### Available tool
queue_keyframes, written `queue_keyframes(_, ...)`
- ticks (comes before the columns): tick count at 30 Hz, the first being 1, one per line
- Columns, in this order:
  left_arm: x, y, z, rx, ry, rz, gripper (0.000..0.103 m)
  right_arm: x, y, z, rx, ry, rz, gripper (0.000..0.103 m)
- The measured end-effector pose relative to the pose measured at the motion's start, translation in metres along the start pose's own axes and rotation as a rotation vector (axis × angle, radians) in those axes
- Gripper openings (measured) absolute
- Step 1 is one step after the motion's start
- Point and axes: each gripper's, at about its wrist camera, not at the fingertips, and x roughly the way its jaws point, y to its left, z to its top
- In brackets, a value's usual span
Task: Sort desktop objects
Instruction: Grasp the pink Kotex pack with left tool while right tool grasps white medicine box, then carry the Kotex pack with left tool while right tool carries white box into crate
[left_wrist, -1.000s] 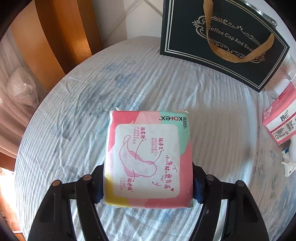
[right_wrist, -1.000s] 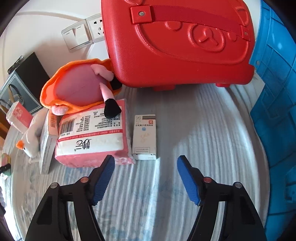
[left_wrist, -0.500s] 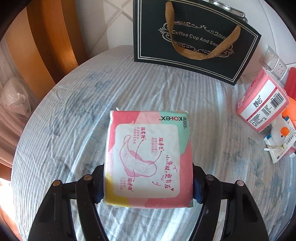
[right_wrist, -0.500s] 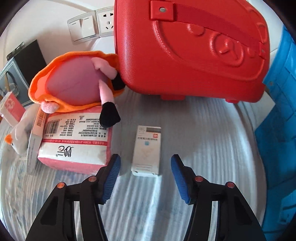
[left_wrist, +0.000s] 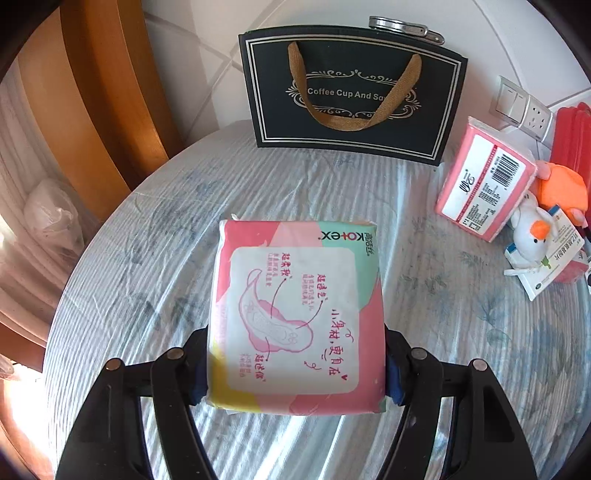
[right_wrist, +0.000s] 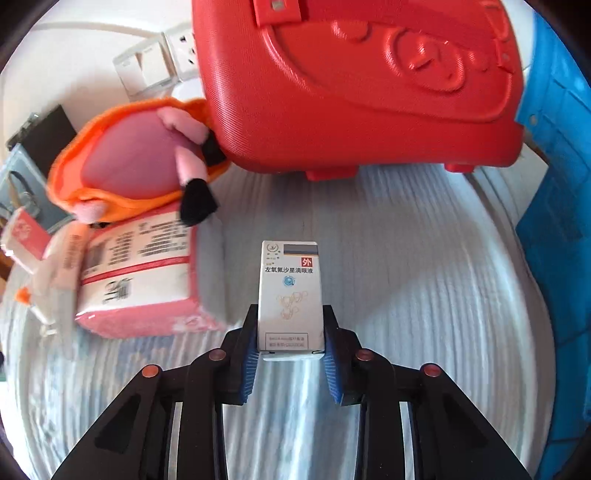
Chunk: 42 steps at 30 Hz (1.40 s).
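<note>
My left gripper (left_wrist: 295, 363) is shut on a pink and green Kotex pad pack (left_wrist: 295, 314) and holds it above the cloth-covered round table (left_wrist: 147, 258). My right gripper (right_wrist: 290, 332) is shut on a small white eye-drop box (right_wrist: 290, 295), its blue pads pressing both long sides near the box's near end. A pink tissue pack (right_wrist: 144, 280) lies just left of the box; it also shows in the left wrist view (left_wrist: 484, 184).
A red case (right_wrist: 351, 81) stands behind the box, with an orange and pink plush toy (right_wrist: 125, 166) to its left. A blue crate (right_wrist: 554, 221) is at right. A dark gift bag (left_wrist: 351, 92), a white plush (left_wrist: 532, 236) and a medicine box (left_wrist: 554, 258) stand nearby.
My right gripper moved forward over the eye-drop box and closed on it. My left gripper swung right with the pad pack, bringing the tissue pack and plush into view.
</note>
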Motion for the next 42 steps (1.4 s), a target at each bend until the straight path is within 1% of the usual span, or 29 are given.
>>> queue_keyframes(3, -0.021, -0.006, -0.018, -0.011, 0.003, -0.005, 0.069, -0.030, 0.001, -0.017, -0.026, -0.040, -0.007, 0.030)
queue_keyframes(5, -0.041, -0.012, -0.034, -0.014, 0.004, -0.020, 0.069, -0.053, 0.000, -0.033, -0.027, -0.058, 0.012, 0.030)
queue_keyframes(9, -0.083, -0.028, -0.071, -0.006, 0.006, -0.036, 0.069, -0.106, -0.002, -0.072, -0.042, -0.098, 0.040, 0.030)
queue_keyframes(10, -0.094, -0.032, -0.081, -0.001, 0.009, -0.037, 0.069, -0.120, -0.008, -0.086, -0.047, -0.106, 0.051, 0.030)
queue_keyframes(13, -0.131, -0.046, -0.108, 0.005, 0.005, -0.046, 0.069, -0.158, 0.005, -0.115, -0.055, -0.140, 0.081, 0.030)
queue_keyframes(14, -0.145, -0.051, -0.116, 0.007, -0.008, -0.046, 0.069, -0.166, 0.014, -0.123, -0.056, -0.148, 0.100, 0.030)
queue_keyframes(15, -0.159, -0.056, -0.123, 0.010, -0.022, -0.043, 0.069, -0.175, 0.016, -0.139, -0.062, -0.157, 0.118, 0.030)
queue_keyframes(18, -0.199, -0.071, -0.142, 0.022, -0.071, -0.045, 0.069, -0.207, 0.017, -0.164, -0.108, -0.196, 0.140, 0.030)
queue_keyframes(23, -0.264, -0.091, -0.167, 0.074, -0.179, -0.059, 0.069, -0.283, 0.016, -0.193, -0.148, -0.320, 0.158, 0.030)
queue_keyframes(28, -0.320, -0.100, -0.190, 0.128, -0.279, -0.095, 0.069, -0.356, 0.009, -0.223, -0.146, -0.449, 0.135, 0.030)
queue_keyframes(33, -0.365, -0.099, -0.221, 0.164, -0.358, -0.130, 0.069, -0.418, 0.000, -0.261, -0.121, -0.537, 0.053, 0.030)
queue_keyframes(35, -0.378, -0.102, -0.233, 0.179, -0.372, -0.144, 0.069, -0.438, -0.004, -0.275, -0.118, -0.560, 0.022, 0.030)
queue_keyframes(38, -0.394, -0.110, -0.243, 0.202, -0.375, -0.189, 0.069, -0.469, -0.015, -0.292, -0.099, -0.595, -0.008, 0.030)
queue_keyframes(42, -0.421, -0.132, -0.249, 0.228, -0.424, -0.238, 0.069, -0.504, -0.035, -0.304, -0.074, -0.651, -0.053, 0.030)
